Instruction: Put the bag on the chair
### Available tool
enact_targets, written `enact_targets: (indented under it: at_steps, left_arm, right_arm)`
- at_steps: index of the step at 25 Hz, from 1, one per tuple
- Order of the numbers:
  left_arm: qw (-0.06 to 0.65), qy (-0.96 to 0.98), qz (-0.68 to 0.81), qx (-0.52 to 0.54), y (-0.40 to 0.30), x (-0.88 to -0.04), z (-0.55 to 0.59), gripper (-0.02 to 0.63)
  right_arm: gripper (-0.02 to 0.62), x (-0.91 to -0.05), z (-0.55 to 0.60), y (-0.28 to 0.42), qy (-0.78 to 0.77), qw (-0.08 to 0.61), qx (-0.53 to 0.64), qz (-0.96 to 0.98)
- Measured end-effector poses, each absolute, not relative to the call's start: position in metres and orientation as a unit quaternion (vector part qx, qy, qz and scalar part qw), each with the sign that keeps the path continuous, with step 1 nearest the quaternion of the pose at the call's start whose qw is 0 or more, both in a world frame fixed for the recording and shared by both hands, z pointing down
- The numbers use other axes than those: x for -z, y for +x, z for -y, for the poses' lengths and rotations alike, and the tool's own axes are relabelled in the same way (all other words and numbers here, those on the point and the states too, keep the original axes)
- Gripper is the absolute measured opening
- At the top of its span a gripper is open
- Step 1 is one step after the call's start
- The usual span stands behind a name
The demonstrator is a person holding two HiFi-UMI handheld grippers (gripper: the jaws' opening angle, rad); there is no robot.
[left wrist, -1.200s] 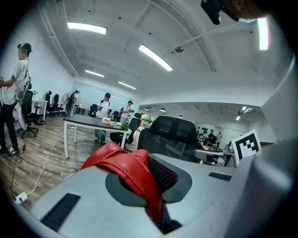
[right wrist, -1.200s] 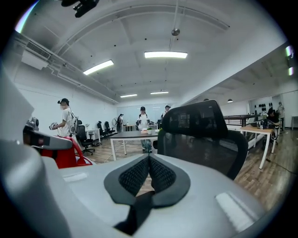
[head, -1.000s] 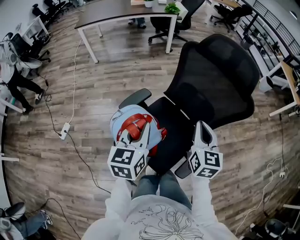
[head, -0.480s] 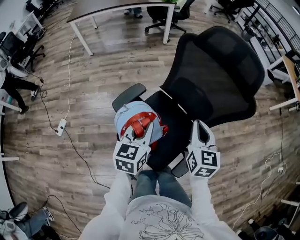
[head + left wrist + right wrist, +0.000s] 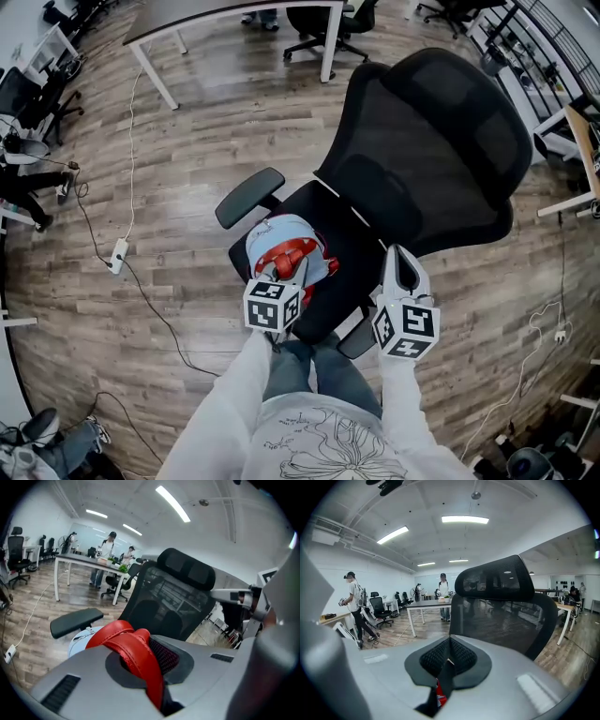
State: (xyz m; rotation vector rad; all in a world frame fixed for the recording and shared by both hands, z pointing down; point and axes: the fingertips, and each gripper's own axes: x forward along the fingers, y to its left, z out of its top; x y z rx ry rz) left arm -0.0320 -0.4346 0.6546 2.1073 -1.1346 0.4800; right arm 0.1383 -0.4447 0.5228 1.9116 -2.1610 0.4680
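A light blue bag (image 5: 281, 240) with red straps (image 5: 286, 255) rests on the front left of the black office chair's seat (image 5: 333, 220), beside its left armrest (image 5: 248, 195). My left gripper (image 5: 298, 264) is shut on a red strap (image 5: 138, 660); the left gripper view shows the bag's blue body (image 5: 82, 641) just below. My right gripper (image 5: 401, 255) hovers shut over the seat's right front, with its pads meeting (image 5: 449, 645) and nothing held. The mesh backrest (image 5: 441, 141) rises behind both.
A white-legged desk (image 5: 155, 80) and other office chairs (image 5: 319, 23) stand beyond the chair. A power strip with cables (image 5: 116, 255) lies on the wood floor at the left. People stand by a desk (image 5: 108, 550), and one stands at the far left (image 5: 354, 602).
My left gripper has carried the bag rightward and further onto the seat. The right gripper has stayed in place over the seat's right front.
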Motion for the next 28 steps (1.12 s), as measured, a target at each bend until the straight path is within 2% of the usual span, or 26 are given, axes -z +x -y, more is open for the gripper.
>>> enact_targets:
  at_steps: [7,17,21,25,28]
  left_arm:
    - [0.321,0.827,0.395,-0.239,-0.007,-0.696,0.414,0.02]
    - [0.349,0.81,0.413,-0.226,-0.017,-0.701,0.414,0.029]
    - [0.351,0.802,0.426,-0.227,-0.023,-0.699,0.416,0.1]
    - [0.357,0.794,0.435,-0.229,-0.031,-0.694,0.412,0.205]
    - [0.359,0.784,0.454,-0.224,-0.041,-0.687,0.41,0.219]
  right_arm:
    - [0.011,-0.532,0.452,0.136,0.646,0.112,-0.173,0.735]
    - [0.011,-0.527,0.466,0.13,0.637,0.108,-0.171,0.744]
    - [0.011,-0.52,0.47,0.126,0.633,0.103,-0.165,0.749]
    - [0.011,-0.509,0.472,0.12,0.628,0.094,-0.156,0.756]
    - [0.011,-0.5,0.472,0.115,0.623,0.087,-0.148,0.763]
